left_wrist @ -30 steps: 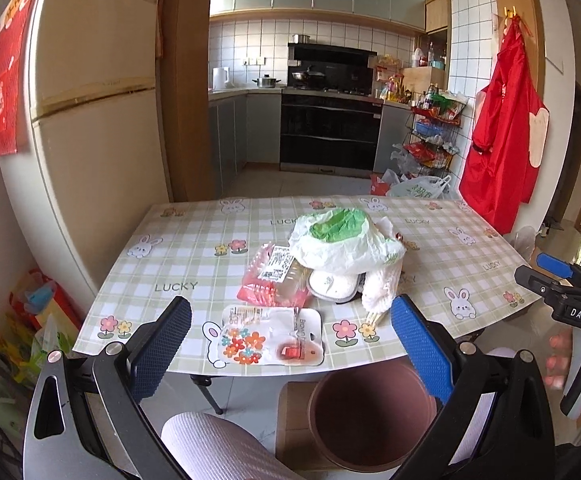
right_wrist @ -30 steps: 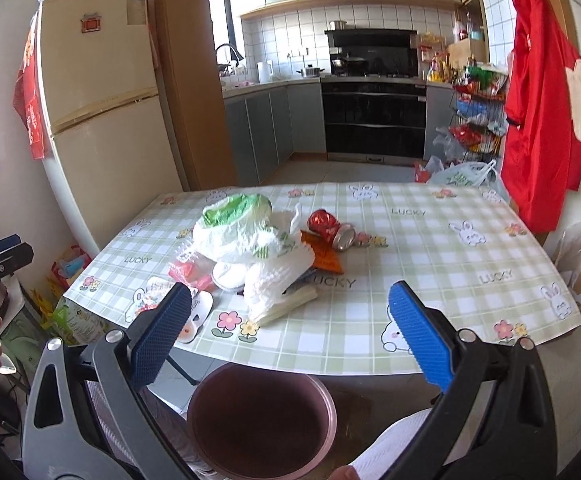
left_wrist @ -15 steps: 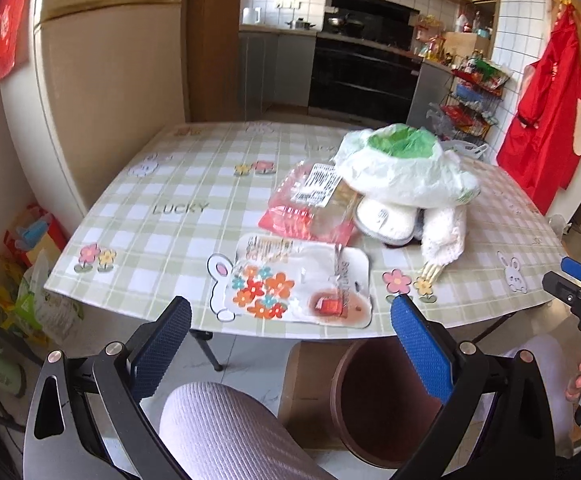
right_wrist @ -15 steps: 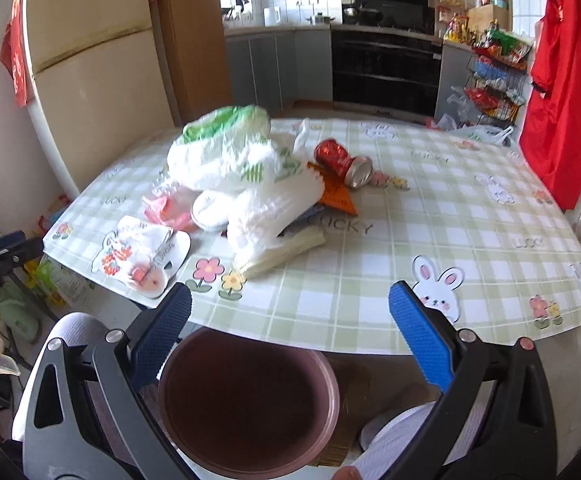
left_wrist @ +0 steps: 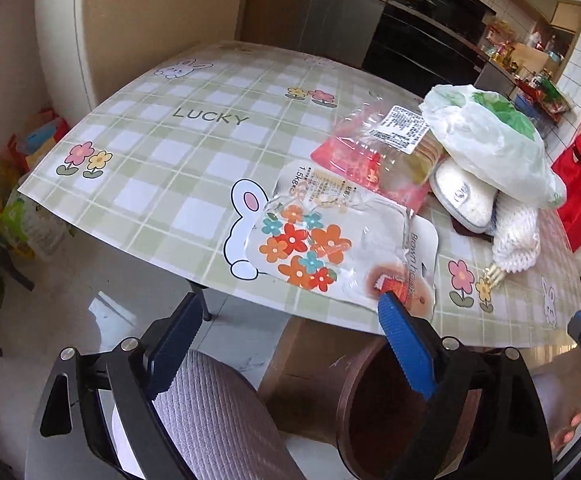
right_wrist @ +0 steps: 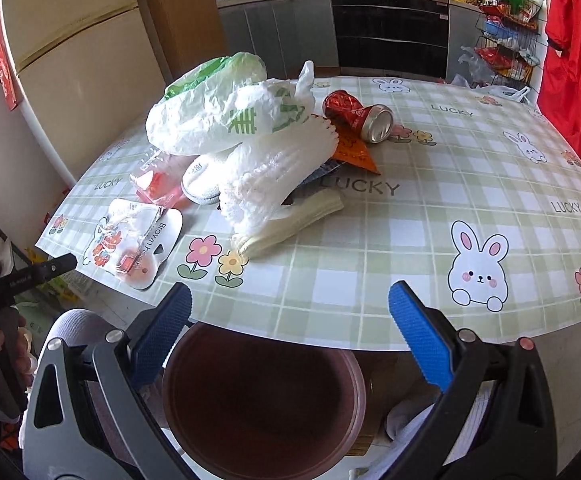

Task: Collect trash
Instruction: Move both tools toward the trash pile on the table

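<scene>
My fingers [left_wrist: 404, 350], both grippers: spread wide, empty. Trash pile, white plastic bag [right_wrist: 226, 112], crushed red can [right_wrist: 358, 114], flowered blister pack [left_wrist: 330, 248], all on desk [right_wrist: 430, 216]. Round brown bin [right_wrist: 262, 400] below edge looks empty. Nothing collected yet.

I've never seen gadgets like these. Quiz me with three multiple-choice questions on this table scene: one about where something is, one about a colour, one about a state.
1. Where is the trash bin?
A. on the table
B. on the floor below the table's near edge
C. beside the fridge

2. What colour is the crushed can?
A. red
B. blue
C. green

3. How is the left gripper?
A. shut on a bag
B. shut on nothing
C. open, holding nothing

Answers:
1 B, the bin's rim shows under the table edge.
2 A, its body is red with a silver end.
3 C, its fingers stand wide apart just short of the flowered hook package.
</scene>
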{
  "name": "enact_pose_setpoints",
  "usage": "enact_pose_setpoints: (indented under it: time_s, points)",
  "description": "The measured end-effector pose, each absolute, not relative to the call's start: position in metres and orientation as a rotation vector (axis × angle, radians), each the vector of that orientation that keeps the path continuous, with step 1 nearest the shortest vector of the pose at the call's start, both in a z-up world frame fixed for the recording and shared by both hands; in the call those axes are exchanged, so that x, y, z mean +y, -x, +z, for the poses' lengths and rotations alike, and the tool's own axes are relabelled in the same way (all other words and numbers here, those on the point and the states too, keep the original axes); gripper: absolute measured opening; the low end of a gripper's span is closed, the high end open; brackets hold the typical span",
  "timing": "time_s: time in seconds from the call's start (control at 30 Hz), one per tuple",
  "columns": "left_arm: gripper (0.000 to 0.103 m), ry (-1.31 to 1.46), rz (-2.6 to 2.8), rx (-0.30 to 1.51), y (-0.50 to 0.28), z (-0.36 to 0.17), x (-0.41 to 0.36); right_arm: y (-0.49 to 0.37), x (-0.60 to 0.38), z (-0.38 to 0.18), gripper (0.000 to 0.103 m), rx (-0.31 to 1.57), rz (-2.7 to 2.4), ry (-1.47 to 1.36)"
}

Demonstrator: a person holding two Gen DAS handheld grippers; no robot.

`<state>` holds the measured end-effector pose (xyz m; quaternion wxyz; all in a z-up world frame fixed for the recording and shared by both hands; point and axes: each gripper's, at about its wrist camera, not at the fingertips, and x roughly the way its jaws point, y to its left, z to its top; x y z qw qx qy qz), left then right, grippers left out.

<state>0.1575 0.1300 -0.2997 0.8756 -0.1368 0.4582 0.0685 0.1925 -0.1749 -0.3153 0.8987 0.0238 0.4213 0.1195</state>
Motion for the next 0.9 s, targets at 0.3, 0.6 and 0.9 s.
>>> enact_pose_setpoints:
  time_s: [0.3,0.6,0.9]
  points:
    - [0.091,0.364,0.387,1.009,-0.192,-0.319,0.118,-0.197,-0.173,-0.321,0.097,0.887,0.262,-0.047]
    - [0.095,0.527,0.473,1.004,-0.198,-0.332,0.12,-0.198,-0.174,-0.324,0.097,0.895,0.27,-0.052]
    - [0.095,0.404,0.421,0.936,-0.204,-0.313,0.115,-0.199,-0.175,-0.322,0.097,0.887,0.272,-0.063]
